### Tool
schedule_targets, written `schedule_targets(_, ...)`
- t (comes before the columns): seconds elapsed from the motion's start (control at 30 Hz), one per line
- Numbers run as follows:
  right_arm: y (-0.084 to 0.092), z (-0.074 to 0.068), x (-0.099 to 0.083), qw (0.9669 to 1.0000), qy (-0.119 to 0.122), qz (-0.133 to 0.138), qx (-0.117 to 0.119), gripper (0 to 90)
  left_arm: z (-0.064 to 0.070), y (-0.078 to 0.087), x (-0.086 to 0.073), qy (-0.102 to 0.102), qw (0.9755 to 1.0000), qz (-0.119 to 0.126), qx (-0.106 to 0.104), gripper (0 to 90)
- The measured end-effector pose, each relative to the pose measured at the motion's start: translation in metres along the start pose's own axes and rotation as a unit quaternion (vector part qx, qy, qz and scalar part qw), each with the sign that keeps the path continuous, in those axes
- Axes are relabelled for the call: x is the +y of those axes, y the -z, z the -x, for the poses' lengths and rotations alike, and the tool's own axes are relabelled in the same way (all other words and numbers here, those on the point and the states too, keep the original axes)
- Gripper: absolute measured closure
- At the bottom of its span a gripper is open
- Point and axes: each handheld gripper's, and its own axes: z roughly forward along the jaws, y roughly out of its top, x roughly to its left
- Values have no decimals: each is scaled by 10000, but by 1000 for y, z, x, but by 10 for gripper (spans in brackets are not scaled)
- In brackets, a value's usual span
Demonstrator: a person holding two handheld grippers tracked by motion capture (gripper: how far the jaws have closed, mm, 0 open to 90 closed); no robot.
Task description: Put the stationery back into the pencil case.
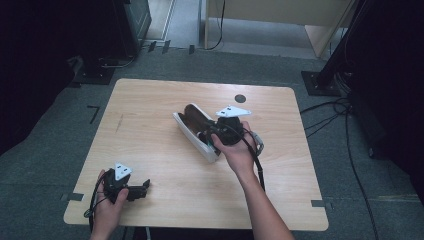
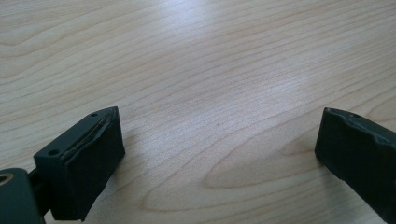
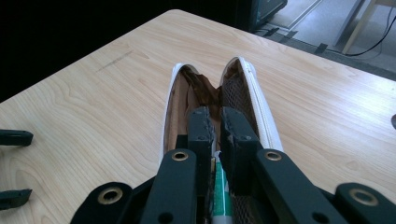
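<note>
Wooden table (image 1: 150, 130): light grain, rounded corners. White pencil case (image 1: 196, 131): unzipped, brown lining, lies just right of table centre, long axis running 11 to 5 o'clock. Right gripper (image 3: 214, 122): at the case's 5 o'clock end, jaws inside it, clamped on a green-and-white tube (image 3: 219, 192). Left gripper (image 2: 219, 140): table's 7 o'clock corner, jaws spread wide over bare wood, holding nothing.

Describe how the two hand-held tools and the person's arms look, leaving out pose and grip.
Both tools are black, each topped by a grey three-cornered plate, the left tool and the right tool alike. A black cable trails from each. The jaws end in blocky black pads, and the arms carry brass-coloured rivets. The forearms are bare, with no sleeves.
</note>
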Motion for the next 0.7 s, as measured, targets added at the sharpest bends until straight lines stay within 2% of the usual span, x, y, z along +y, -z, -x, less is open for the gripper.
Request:
schedule_targets(0.27, 19, 8, -6, 9999, -59, 107, -91, 832, 0, 0, 0, -12, 10000, -12, -2, 11)
schedule_targets(0.7, 44, 31, -24, 9990, -254, 186, -320, 830, 0, 0, 0, -3, 10000, -5, -2, 11)
